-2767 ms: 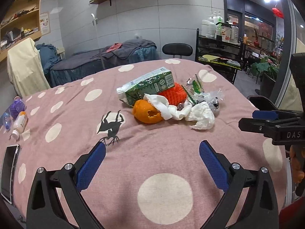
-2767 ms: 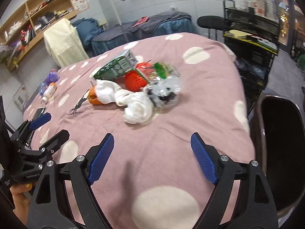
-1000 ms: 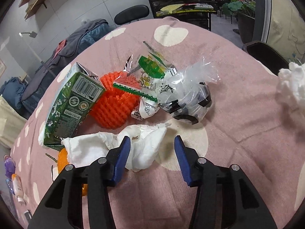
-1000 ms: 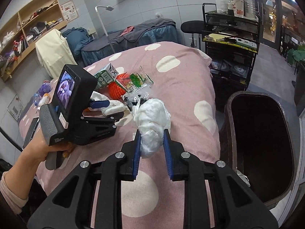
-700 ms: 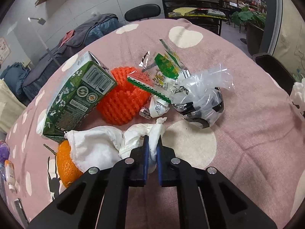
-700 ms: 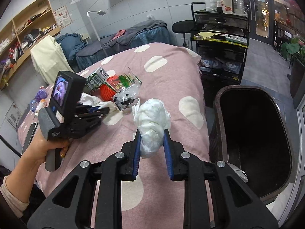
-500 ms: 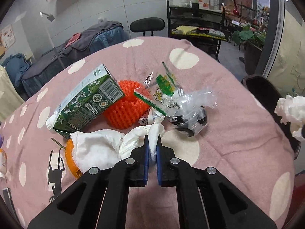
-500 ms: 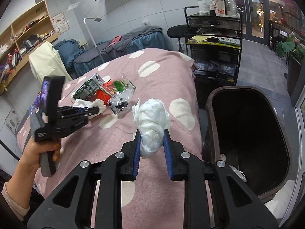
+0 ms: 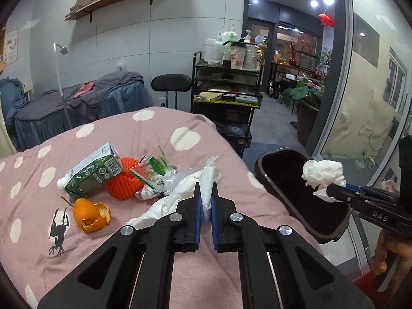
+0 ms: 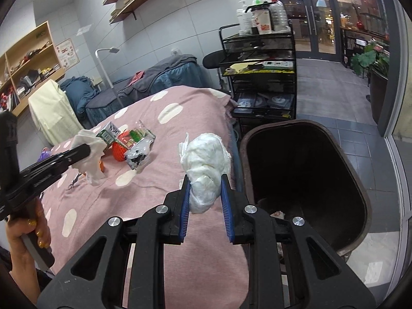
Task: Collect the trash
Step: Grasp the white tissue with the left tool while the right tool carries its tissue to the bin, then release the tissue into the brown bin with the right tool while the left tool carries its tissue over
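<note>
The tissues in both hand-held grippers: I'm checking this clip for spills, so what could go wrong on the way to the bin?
1. The left hand-held gripper pinches only a corner of the long tissue; its trailing end could snag the snack wrapper or slip free.
2. The right hand-held gripper holds the tissue wad beside the bin rim, not clearly over its opening; released now, it may land outside.

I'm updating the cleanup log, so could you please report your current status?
Left tool shut on long white tissue. Right tool shut on crumpled white tissue wad, beside dark bin. Nothing in the way.
</note>
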The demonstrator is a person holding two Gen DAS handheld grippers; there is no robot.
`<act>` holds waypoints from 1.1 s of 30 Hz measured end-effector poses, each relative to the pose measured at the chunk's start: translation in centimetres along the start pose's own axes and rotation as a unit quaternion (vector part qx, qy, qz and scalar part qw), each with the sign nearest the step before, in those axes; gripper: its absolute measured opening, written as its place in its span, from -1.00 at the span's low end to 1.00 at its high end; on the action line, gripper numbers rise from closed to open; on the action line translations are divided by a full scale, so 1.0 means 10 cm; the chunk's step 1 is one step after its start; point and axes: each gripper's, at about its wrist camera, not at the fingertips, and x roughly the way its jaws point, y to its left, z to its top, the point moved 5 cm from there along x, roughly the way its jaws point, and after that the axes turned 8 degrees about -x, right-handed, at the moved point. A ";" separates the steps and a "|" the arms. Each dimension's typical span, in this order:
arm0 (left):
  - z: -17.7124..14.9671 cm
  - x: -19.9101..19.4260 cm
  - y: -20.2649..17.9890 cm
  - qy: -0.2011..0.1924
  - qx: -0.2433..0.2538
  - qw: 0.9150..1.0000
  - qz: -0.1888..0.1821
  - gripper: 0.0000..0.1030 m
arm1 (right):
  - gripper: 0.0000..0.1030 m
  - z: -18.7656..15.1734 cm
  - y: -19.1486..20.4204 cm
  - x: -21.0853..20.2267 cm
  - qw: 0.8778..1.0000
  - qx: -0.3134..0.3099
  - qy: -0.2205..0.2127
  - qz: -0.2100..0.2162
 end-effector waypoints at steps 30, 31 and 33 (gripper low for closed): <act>-0.22 0.57 -1.42 0.078 0.001 0.980 -0.183 -0.87 | -0.02 -0.68 -1.16 0.26 0.986 0.096 0.053 -0.128; -0.23 0.60 -1.46 0.081 0.003 0.980 -0.184 -0.87 | 0.09 -0.69 -1.18 0.24 0.985 0.095 0.050 -0.134; -0.27 0.67 -1.52 0.089 0.008 0.979 -0.183 -0.87 | 0.17 -0.70 -1.20 0.21 0.985 0.094 0.043 -0.141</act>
